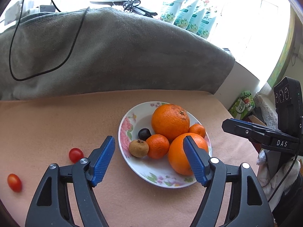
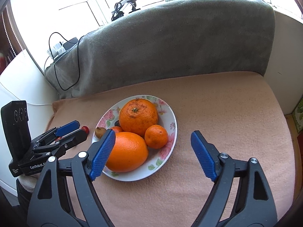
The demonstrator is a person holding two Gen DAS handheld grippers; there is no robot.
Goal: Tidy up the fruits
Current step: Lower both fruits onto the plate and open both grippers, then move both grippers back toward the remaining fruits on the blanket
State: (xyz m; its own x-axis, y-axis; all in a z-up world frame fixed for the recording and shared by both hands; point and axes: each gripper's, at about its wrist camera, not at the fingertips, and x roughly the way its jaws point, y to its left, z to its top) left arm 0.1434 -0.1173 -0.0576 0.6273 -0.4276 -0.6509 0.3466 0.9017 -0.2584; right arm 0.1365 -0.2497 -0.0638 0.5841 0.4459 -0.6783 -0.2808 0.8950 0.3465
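A flowered white plate [image 1: 132, 162] [image 2: 170, 132] sits on the peach cloth. It holds two large oranges [image 1: 170, 122] [image 2: 139, 116], two small mandarins [image 1: 158, 146] [image 2: 156, 136], a brown longan-like fruit [image 1: 138, 148] [image 2: 99, 131] and a dark plum-like fruit [image 1: 144, 134]. Two cherry tomatoes [image 1: 76, 154] [image 1: 14, 182] lie on the cloth left of the plate. My left gripper [image 1: 149, 147] is open and empty, above the plate's near side. My right gripper [image 2: 153, 141] is open and empty, over the plate's right side.
A grey towel-covered backrest [image 1: 113, 56] [image 2: 170, 43] rises behind the cloth with a black cable [image 1: 45, 43] draped on it. Bottles [image 1: 189, 13] stand on the sill. The right gripper shows at the right edge of the left wrist view [image 1: 265, 136]; boxes [image 1: 242, 106] lie beyond.
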